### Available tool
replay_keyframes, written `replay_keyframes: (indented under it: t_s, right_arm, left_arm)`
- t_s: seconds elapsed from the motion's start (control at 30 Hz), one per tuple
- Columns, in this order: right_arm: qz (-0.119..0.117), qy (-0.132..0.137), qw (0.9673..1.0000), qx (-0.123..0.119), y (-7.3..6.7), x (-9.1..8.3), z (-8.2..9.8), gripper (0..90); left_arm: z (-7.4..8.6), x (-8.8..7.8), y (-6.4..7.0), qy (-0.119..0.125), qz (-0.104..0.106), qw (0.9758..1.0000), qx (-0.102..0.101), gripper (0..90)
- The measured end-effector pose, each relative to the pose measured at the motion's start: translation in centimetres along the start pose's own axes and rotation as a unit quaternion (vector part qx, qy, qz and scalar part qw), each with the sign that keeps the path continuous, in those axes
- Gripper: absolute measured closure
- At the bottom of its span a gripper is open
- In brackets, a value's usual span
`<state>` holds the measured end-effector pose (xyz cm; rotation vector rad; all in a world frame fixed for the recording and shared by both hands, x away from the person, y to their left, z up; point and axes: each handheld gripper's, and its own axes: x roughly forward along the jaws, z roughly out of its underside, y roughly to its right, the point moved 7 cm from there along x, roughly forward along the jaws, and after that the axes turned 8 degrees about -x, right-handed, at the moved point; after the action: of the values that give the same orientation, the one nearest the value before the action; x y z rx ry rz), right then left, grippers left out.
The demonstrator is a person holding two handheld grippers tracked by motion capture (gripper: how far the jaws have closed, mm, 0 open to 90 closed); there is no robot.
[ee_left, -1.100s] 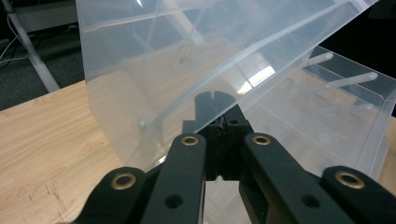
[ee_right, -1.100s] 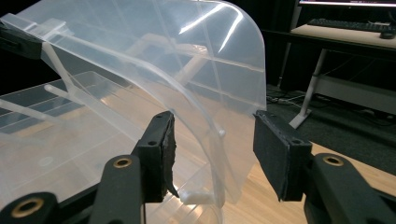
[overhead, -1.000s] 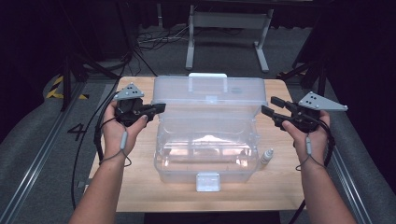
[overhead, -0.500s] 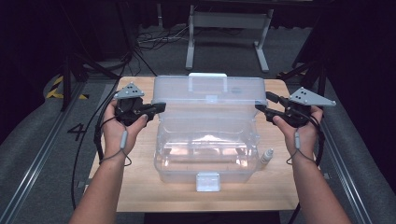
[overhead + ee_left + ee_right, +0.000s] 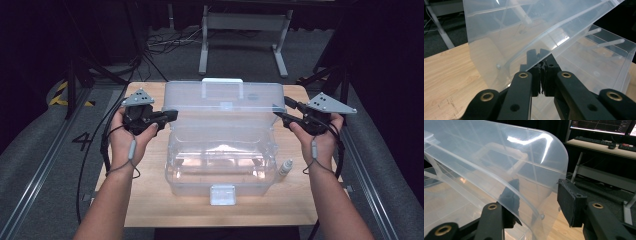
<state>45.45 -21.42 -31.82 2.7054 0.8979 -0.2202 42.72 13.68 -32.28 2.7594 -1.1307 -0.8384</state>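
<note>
A: Your left gripper [image 5: 541, 71]?
B: Pinched tight on the left edge of the raised lid [image 5: 225, 100].
A: Your right gripper [image 5: 537, 202]?
B: Jaws have just been closing, spread astride the lid's right edge, pads not pressing. Clear box [image 5: 220, 160] sits mid-table [image 5: 150, 200], small bottle [image 5: 285, 167] beside it.

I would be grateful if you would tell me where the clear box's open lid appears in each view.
High view: the lid stands at upper centre, behind the box.
Left gripper view: upper middle, its edge in the left gripper.
Right gripper view: left and centre.
Shared landmark: the wooden table.
</note>
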Motion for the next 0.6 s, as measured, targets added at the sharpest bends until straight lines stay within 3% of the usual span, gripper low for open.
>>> replay_keyframes:
  t_s: [0.3,0.43,0.6]
  right_arm:
    - [0.014,-0.005,0.9999,-0.006,0.0,-0.1,-0.1,56.4]
    - [0.018,-0.007,0.9998,-0.008,0.0,-0.1,-0.1,57.4]
    - [0.017,-0.011,0.9998,-0.008,0.1,0.0,-0.2,57.7]
  left_arm:
    - [0.3,-0.1,0.4,-0.009,-0.007,0.9999,0.012,79.3]
    - [0.6,-0.8,0.4,-0.01,-0.01,0.9998,0.016,73.6]
    - [1.2,-1.7,0.2,-0.012,-0.022,0.9995,0.019,73.1]
